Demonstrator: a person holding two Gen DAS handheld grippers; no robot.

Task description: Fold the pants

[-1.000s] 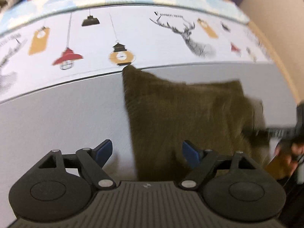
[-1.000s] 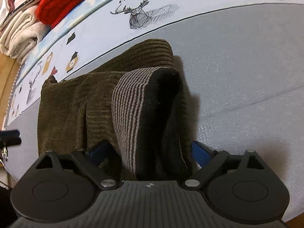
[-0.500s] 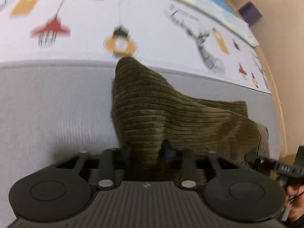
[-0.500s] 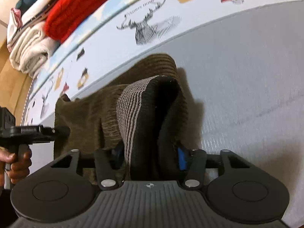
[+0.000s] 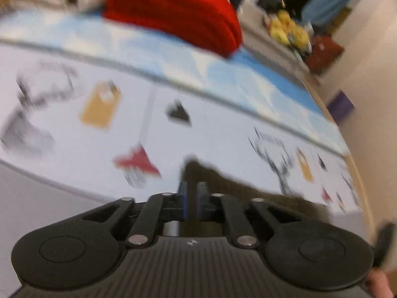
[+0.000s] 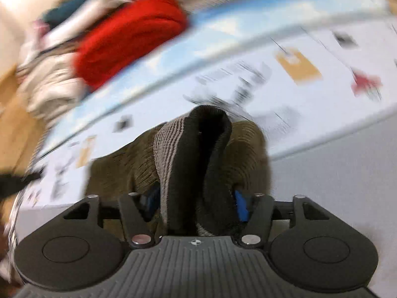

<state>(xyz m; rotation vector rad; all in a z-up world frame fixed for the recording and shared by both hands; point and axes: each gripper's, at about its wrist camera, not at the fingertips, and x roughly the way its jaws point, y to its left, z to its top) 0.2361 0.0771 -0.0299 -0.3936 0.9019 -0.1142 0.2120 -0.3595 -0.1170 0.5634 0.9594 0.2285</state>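
The olive-brown corduroy pants hang lifted over the bed, held at both ends. My right gripper is shut on the bunched waistband, striped grey outside and black inside. My left gripper is shut on the other end of the pants, a thin edge of cloth pinched between its blue pads. Both views are blurred by motion.
The bed has a grey sheet in front and a white printed cover with lamps and deer behind. A red folded garment and beige clothes are stacked at the far side. The wooden bed edge runs at right.
Both grippers have closed on the pants and lifted them off the sheet, tilting up toward the far side of the bed. One second ago both were open around the cloth.
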